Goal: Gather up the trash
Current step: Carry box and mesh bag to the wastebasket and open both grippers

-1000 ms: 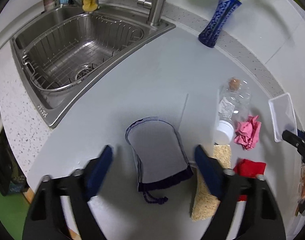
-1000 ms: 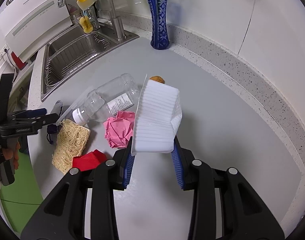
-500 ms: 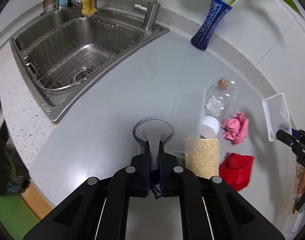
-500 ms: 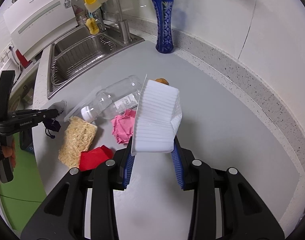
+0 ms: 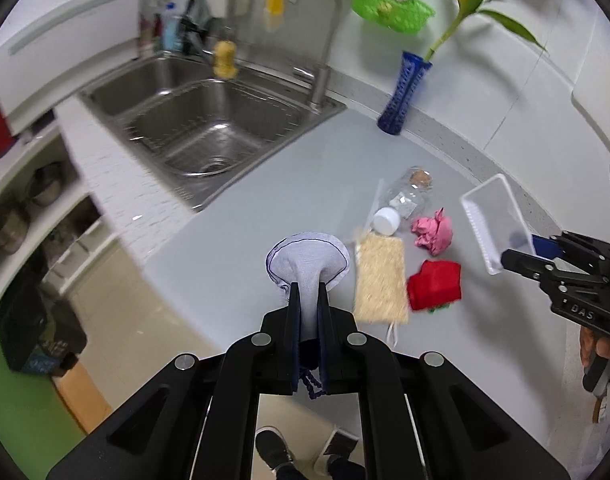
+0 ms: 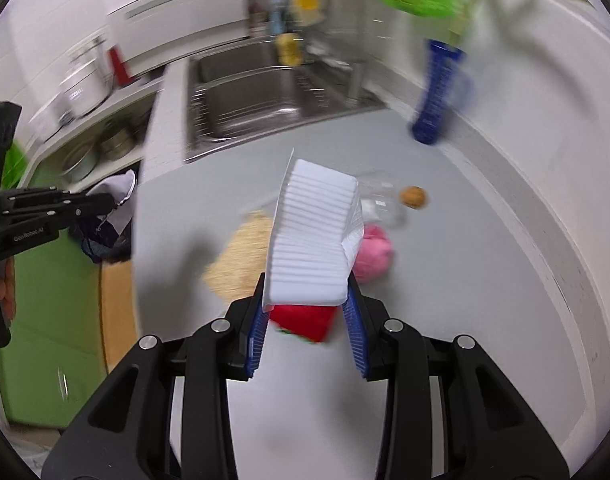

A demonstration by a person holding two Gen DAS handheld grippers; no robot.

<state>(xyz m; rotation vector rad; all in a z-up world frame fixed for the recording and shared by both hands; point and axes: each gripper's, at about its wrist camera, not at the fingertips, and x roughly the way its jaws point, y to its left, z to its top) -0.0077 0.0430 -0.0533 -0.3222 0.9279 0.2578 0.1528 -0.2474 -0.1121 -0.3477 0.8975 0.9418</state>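
The left gripper was pressed together on a pale drawstring bag, pinching it near its dark-edged neck; the bag's mouth fanned out ahead of the fingertips and its cord hung down between the fingers. In the right wrist view this gripper sat off to the left, beyond the edge of the worktop, with the bag bunched at its tip.

The right gripper was pinching a white ribbed plastic tray, which stood tilted up ahead of the fingers and hid much of the worktop beyond. In the left wrist view the tray was at the far right, held at one end.

The loose trash lay on the worktop just right of and ahead of the left gripper: a tan loofah pad just beside the bag's mouth, a red crumpled piece to its right, a pink paper ball further ahead, and a clear bottle on its side with its white cap toward the gripper. A small brown lump lay at the bottle's far end.

Further ahead and left was a steel sink with a faucet; a blue vase stood against the wall. Both views were blurred.
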